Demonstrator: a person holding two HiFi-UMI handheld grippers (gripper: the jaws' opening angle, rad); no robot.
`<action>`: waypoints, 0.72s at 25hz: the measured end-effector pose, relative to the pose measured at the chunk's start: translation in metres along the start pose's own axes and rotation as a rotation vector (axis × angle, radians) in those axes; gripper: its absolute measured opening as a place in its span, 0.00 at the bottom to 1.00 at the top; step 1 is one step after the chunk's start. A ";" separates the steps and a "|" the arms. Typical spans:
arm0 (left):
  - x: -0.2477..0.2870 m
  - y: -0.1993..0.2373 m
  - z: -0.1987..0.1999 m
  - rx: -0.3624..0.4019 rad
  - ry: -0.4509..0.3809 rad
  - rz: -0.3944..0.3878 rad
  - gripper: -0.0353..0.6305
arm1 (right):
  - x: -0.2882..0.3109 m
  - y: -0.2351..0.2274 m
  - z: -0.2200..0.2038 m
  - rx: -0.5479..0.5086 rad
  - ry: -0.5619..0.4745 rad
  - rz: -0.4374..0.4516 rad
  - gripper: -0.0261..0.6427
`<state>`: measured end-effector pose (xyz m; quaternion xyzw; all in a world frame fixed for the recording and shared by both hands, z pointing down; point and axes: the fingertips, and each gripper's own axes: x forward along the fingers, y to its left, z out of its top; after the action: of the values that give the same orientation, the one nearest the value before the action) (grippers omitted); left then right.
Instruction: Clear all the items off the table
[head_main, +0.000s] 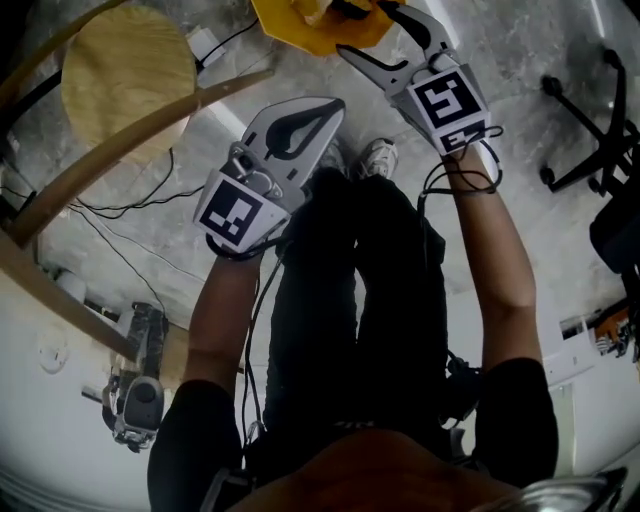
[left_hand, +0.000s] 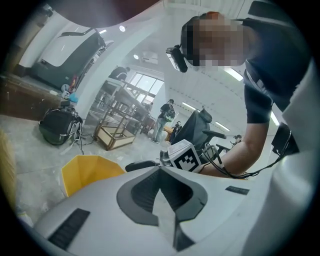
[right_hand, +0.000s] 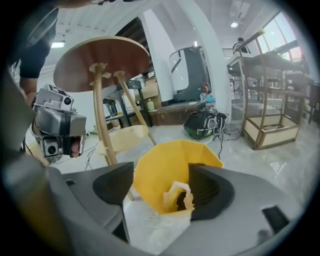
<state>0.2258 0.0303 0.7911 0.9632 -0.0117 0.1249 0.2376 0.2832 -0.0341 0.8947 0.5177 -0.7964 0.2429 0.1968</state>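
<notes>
R gripper (right_hand: 162, 192) hangs w/ jaws apart & empty over bin (right_hand: 165, 155) at 12 o'clock, bag (right_hand: 180, 197) lying inside, L gripper (left_hand: 160, 172) closed on nothing, so drop looks done; next prob. reach to table (head_main: 125, 65) at 11 o'clock for more.

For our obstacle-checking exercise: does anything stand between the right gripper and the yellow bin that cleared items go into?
Nothing visible does. The open right gripper hangs just over the bin, facing its mouth, and a pale crumpled item appears to lie inside.
</notes>
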 end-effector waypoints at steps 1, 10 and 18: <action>-0.001 -0.008 0.009 -0.012 -0.008 -0.004 0.07 | -0.009 0.004 0.007 -0.003 -0.002 0.004 0.57; -0.046 -0.135 0.170 -0.032 -0.113 -0.047 0.07 | -0.163 0.072 0.167 0.042 -0.108 0.090 0.50; -0.141 -0.270 0.355 0.046 -0.240 0.044 0.07 | -0.349 0.171 0.361 -0.046 -0.266 0.230 0.12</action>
<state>0.1946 0.1010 0.3299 0.9760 -0.0584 0.0141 0.2094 0.2383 0.0661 0.3757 0.4458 -0.8749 0.1750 0.0726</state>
